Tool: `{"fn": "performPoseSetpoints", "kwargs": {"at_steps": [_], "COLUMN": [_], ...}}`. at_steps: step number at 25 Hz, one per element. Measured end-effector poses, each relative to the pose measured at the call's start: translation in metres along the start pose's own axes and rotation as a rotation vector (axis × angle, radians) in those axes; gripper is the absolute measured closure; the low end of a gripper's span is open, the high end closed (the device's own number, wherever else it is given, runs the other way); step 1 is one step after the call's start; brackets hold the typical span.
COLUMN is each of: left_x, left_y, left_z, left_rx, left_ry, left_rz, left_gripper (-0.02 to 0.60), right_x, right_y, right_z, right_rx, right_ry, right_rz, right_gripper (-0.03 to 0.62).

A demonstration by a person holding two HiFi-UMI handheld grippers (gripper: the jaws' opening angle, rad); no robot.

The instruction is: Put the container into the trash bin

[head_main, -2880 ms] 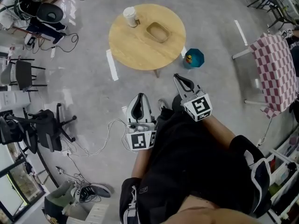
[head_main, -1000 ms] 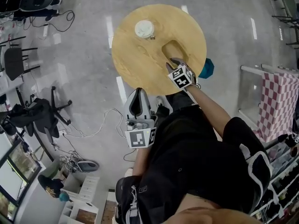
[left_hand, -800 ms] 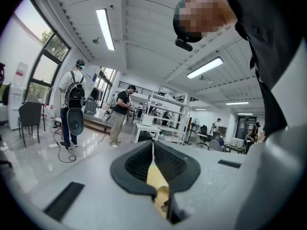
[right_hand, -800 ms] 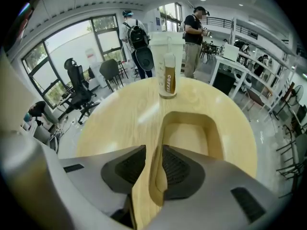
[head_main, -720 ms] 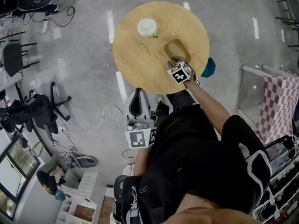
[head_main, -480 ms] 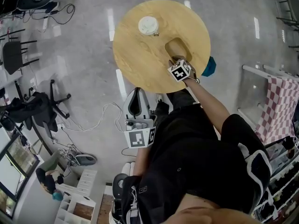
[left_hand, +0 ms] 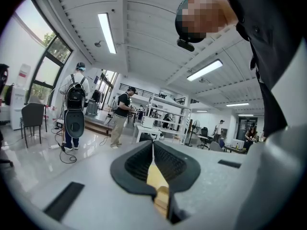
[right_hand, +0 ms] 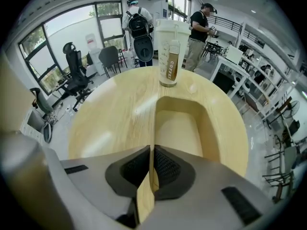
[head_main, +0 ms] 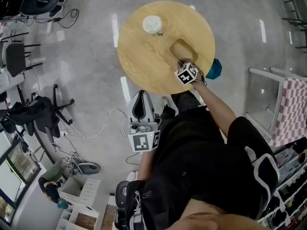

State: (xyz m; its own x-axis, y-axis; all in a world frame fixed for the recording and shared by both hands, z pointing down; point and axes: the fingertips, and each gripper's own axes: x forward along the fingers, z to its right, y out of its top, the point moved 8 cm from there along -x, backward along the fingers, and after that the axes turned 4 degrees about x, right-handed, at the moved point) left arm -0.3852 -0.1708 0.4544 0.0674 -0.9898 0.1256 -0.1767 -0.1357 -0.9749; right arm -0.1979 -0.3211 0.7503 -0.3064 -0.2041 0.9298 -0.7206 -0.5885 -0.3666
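A tan paper container point(head_main: 182, 50) lies on the round wooden table point(head_main: 144, 56), right of centre. My right gripper point(head_main: 183, 62) points steeply down at its near end. In the right gripper view the jaws are shut on the container's point(right_hand: 180, 123) near left rim, and the thin wall runs straight into my right gripper point(right_hand: 152, 148). The teal trash bin point(head_main: 214, 69) stands on the floor by the table's right edge, half hidden behind table and arm. My left gripper point(head_main: 139, 95) is held level by the person's waist, shut and empty; in its own view my left gripper point(left_hand: 153, 145) faces the room.
A lidded coffee cup point(head_main: 152, 25) point(right_hand: 169, 51) stands at the table's far side. Office chairs point(head_main: 29, 119) and cables point(head_main: 91, 133) sit on the floor to the left. A checkered cloth table point(head_main: 290, 111) is at the right. People point(left_hand: 122, 116) stand farther off.
The person came up to the table. My right gripper sank onto the container's near rim and its jaws closed on it. The left gripper stayed at the waist.
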Motion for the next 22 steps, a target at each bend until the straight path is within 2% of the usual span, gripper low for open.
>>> {"fn": "performPoseSetpoints", "kwargs": {"at_steps": [6,14,22], "left_x": [-0.035,-0.109,-0.182], "left_y": [0.003,0.005,0.002], "left_z": [0.005,0.009,0.034], "left_rx": [0.007,0.024,0.039], "left_ry": [-0.021,-0.054,-0.148], "left_rz": [0.031,0.088,0.129], "left_gripper": [0.563,0.563,0.563], "right_x": [-0.030,-0.082,-0.152], "right_y": [-0.013,-0.041,-0.083], "right_z": [-0.018,-0.065,-0.125], "right_rx": [-0.046,-0.077,-0.086], "right_ry": [-0.036,-0.084,-0.127], "right_rz": [0.036,0.109,0.195], "right_gripper": [0.560,0.560,0.562]}}
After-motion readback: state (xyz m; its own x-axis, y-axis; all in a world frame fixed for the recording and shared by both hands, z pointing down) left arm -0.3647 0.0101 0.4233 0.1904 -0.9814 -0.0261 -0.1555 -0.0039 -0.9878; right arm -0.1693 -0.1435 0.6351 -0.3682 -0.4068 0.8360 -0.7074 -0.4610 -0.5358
